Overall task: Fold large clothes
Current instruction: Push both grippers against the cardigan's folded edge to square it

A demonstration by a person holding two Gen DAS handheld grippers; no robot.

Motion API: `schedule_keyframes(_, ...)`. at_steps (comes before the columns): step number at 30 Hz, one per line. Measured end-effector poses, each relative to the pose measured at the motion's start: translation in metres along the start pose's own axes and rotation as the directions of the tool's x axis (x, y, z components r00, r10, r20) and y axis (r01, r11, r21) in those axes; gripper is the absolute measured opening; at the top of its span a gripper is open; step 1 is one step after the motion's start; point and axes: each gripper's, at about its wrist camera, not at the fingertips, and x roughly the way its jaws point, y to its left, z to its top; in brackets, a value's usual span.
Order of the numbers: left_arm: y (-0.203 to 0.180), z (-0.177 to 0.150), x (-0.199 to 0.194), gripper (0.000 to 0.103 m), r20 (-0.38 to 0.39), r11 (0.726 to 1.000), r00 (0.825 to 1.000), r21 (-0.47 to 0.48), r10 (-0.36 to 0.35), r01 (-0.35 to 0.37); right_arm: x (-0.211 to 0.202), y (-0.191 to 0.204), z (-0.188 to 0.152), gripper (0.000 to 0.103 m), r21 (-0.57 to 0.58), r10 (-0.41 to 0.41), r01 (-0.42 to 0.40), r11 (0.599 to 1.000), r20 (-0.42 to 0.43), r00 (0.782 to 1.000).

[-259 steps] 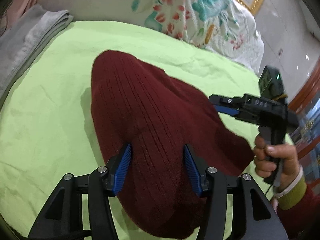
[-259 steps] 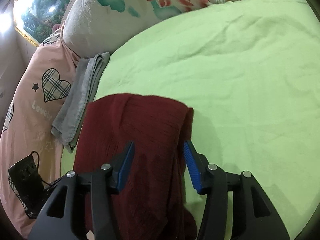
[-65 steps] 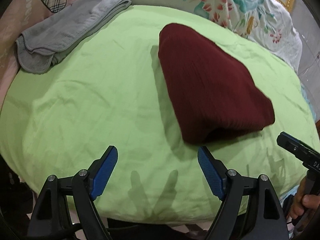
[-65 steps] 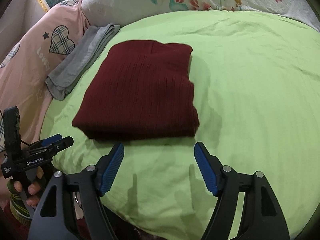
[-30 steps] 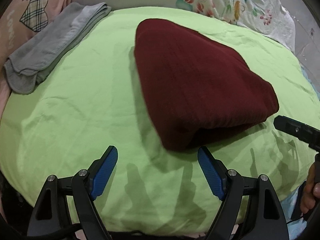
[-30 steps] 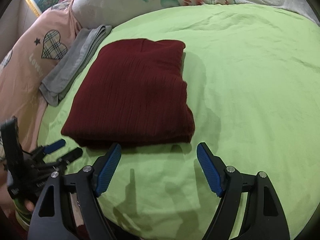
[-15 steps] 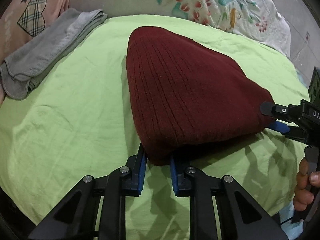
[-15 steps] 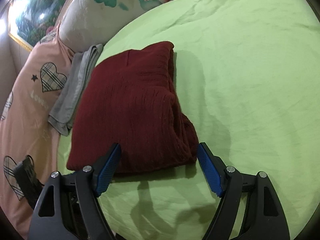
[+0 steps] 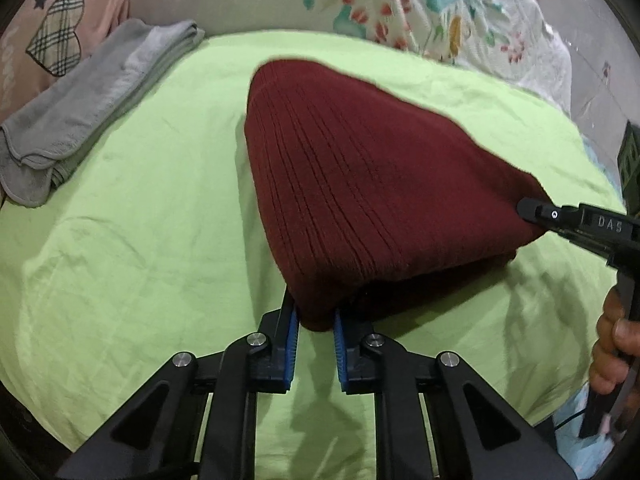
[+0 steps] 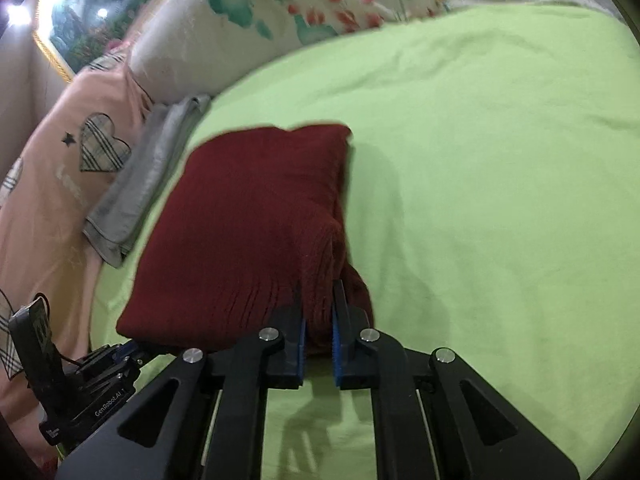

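Pinching the folded maroon sweater [image 9: 360, 184], near corners, both tongs [image 9: 314, 322] [image 10: 319, 320].

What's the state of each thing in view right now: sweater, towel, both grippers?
Maroon sweater: folded, on the green sheet, near corners pinched.
Grey towel: folded, lying apart at the sheet's edge, untouched.
Left gripper: just closed, shut on the sweater's near left corner.
Right gripper: just closed, shut on its near right corner.
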Motion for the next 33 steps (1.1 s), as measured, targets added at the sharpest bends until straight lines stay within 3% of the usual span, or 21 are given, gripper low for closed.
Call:
schedule_keyframes(4, 0.006, -0.006, -0.001, 0.015, -0.028, 0.999, 0.999, 0.008, -0.047, 0.047, 0.02, -0.009, -0.008, 0.015, 0.03, 0.003, -0.001, 1.0, -0.061, 0.998)
schedule_keyframes(6, 0.013, -0.008, -0.01, 0.015, -0.029, 0.997, 0.997, 0.008, -0.071, 0.071, 0.013, -0.01, -0.007, 0.028, 0.042, 0.013, -0.011, 0.999, -0.05, 0.999)
schedule_keyframes(7, 0.016, -0.008, -0.016, 0.015, -0.021, 0.997, 0.997, 0.01, -0.075, 0.075, 0.009, -0.011, -0.005, 0.041, 0.043, 0.006, -0.004, 0.999, -0.046, 0.999)
schedule_keyframes(8, 0.02, -0.006, -0.027, 0.015, 0.007, 0.997, 0.997, 0.02, -0.076, 0.076, 0.002, -0.012, -0.004, 0.044, 0.041, -0.006, 0.007, 0.999, -0.028, 1.0)
schedule_keyframes(11, 0.025, 0.003, -0.058, 0.015, 0.105, 0.991, 0.985, 0.035, -0.136, 0.133, -0.024, -0.01, -0.003, 0.044, 0.018, -0.033, 0.032, 0.999, 0.056, 0.998)
schedule_keyframes(14, 0.023, 0.021, -0.066, 0.015, 0.143, 0.979, 0.969, 0.043, -0.201, 0.197, -0.038, 0.002, -0.002, 0.044, -0.024, -0.013, 0.016, 1.0, 0.117, 0.993)
schedule_keyframes(18, 0.01, 0.038, -0.051, 0.015, 0.137, 0.97, 0.962, 0.093, -0.236, 0.225, -0.027, 0.027, -0.002, 0.044, -0.112, 0.023, -0.012, 0.994, 0.091, 0.996)
schedule_keyframes(20, 0.002, 0.039, -0.036, 0.015, 0.081, 0.959, 0.96, 0.123, -0.266, 0.255, -0.019, 0.037, -0.001, 0.044, -0.145, 0.037, -0.026, 0.989, 0.074, 0.997)
schedule_keyframes(23, -0.008, 0.033, -0.002, 0.01, -0.018, 0.973, 0.983, 0.145, -0.181, 0.181, -0.004, 0.04, -0.001, 0.044, -0.165, 0.003, 0.003, 0.986, 0.037, 0.999)
schedule_keyframes(28, -0.009, 0.033, 0.0, 0.011, -0.016, 0.974, 0.983, 0.134, -0.185, 0.185, 0.025, 0.023, -0.007, 0.042, -0.133, -0.044, 0.037, 0.99, -0.046, 0.998)
schedule_keyframes(33, -0.016, 0.027, 0.002, 0.011, -0.003, 0.976, 0.988, 0.153, -0.155, 0.153, 0.029, 0.016, -0.009, 0.042, -0.131, -0.043, 0.037, 0.991, -0.045, 0.998)
